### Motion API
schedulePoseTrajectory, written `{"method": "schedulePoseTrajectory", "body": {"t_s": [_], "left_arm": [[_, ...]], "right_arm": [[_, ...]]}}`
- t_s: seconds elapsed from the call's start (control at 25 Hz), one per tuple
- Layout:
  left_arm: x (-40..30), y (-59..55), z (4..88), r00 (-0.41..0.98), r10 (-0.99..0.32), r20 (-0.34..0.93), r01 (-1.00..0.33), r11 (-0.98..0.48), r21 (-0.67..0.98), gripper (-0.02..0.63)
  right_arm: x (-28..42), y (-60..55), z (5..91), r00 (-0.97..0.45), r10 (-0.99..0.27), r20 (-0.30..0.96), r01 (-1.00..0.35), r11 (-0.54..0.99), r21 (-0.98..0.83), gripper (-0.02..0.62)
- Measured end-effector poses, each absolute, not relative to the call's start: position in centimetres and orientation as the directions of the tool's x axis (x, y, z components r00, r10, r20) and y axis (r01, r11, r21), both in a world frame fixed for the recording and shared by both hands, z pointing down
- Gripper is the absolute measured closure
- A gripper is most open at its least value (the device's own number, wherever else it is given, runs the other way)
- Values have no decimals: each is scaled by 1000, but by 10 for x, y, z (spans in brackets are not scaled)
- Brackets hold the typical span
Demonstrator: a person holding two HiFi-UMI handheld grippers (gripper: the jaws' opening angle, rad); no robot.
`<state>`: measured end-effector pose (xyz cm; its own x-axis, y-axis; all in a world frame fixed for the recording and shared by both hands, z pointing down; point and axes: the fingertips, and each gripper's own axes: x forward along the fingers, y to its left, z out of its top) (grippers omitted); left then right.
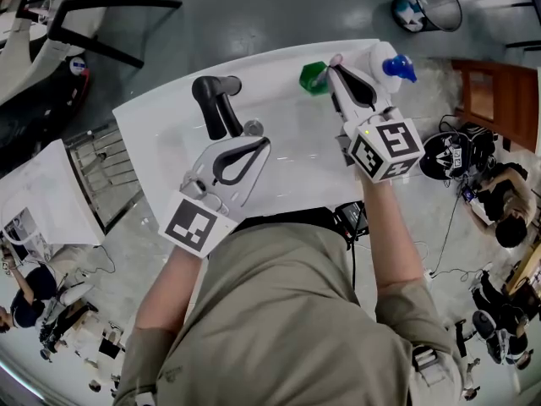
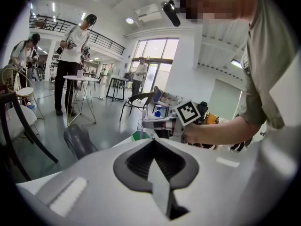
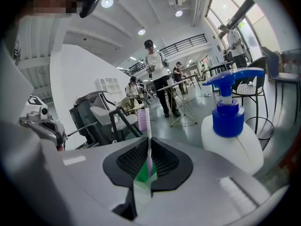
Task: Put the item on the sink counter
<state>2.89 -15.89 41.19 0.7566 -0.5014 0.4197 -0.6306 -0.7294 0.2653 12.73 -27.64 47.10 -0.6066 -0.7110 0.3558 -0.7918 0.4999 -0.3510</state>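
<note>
A pink and white toothbrush [image 3: 144, 121] stands upright with its bristles on top, and my right gripper [image 3: 149, 147] is shut on its handle. Right behind it is a green cup [image 3: 140, 172]. In the head view that gripper [image 1: 333, 68] is at the back of the white sink counter [image 1: 152, 121], beside the green cup [image 1: 313, 78]. My left gripper [image 1: 262, 144] hovers over the basin near the drain [image 1: 252, 128], shut, with nothing in it. Its own view shows the jaws [image 2: 153, 142] meeting at the tip.
A black faucet [image 1: 216, 104] rises at the basin's back left. A white soap bottle with a blue pump [image 1: 390, 64] stands at the counter's right corner, close to my right gripper. A wire waste basket [image 1: 427, 5] and a wooden chair [image 1: 499, 91] stand beyond.
</note>
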Motion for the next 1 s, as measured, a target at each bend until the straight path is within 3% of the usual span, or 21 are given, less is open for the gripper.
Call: {"method": "schedulePoseTrajectory", "body": {"t_s": [1.0], "left_arm": [[24, -157, 409, 762, -500, 411, -624, -736, 262, 600]], "right_arm": [[130, -277, 480, -579, -716, 390, -813, 472, -341, 561]]}}
